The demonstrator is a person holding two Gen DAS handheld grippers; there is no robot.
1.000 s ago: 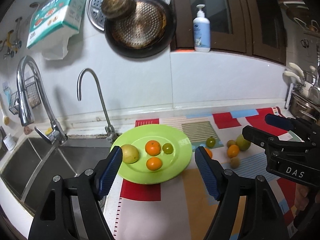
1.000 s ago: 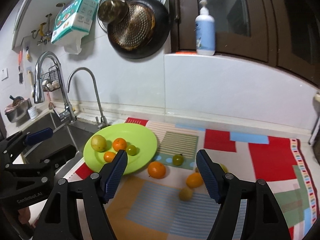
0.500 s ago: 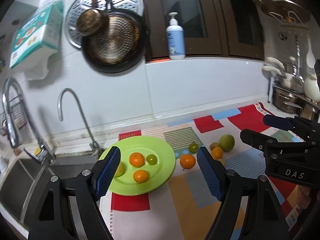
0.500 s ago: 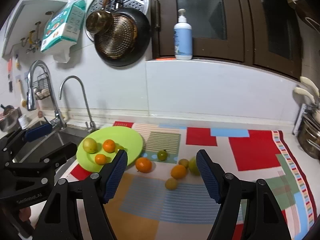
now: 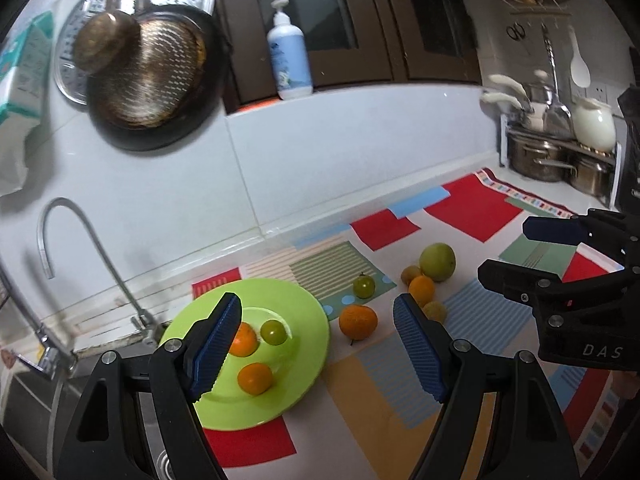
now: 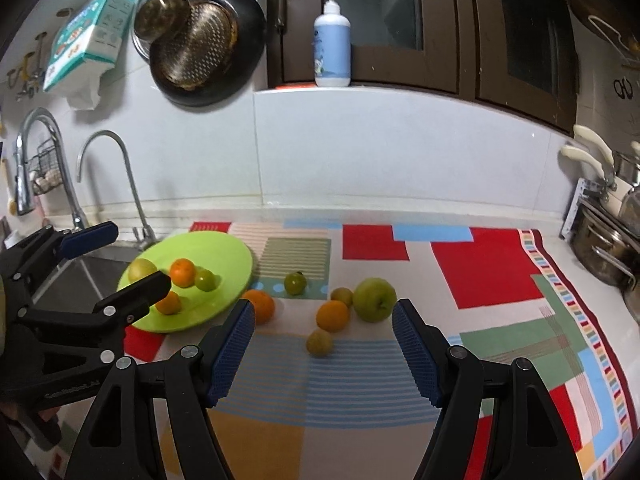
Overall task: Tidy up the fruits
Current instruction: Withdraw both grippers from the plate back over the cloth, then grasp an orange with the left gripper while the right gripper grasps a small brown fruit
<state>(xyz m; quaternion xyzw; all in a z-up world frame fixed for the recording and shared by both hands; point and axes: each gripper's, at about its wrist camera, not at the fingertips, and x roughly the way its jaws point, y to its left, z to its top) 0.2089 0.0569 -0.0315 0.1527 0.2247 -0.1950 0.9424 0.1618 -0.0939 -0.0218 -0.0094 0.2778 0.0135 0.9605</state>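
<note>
A lime green plate (image 5: pixel 304 332) (image 6: pixel 224 248) lies on the patterned mat beside the sink and holds two oranges, a small green fruit and a yellow-green fruit. Loose on the mat to its right are a large orange (image 5: pixel 358 322) (image 6: pixel 260 306), a small green fruit (image 6: pixel 295 283), a smaller orange (image 6: pixel 333 315), a green apple (image 6: pixel 374 299) (image 5: pixel 437 262) and two small yellowish fruits. My left gripper (image 5: pixel 318 354) is open and empty, above the plate's right edge. My right gripper (image 6: pixel 324 356) is open and empty, above the loose fruits.
A sink (image 6: pixel 86 280) with two faucets lies left of the plate. Pans hang on the wall (image 6: pixel 204 46). A soap bottle (image 6: pixel 332 44) stands on the ledge. Pots (image 5: pixel 560 160) stand on a rack at the far right. The patterned mat (image 6: pixel 480 264) covers the counter.
Both grippers have drawn back and swung to the right, so the plate and fruits look smaller and more of the mat's right side shows. No fruit has moved.
</note>
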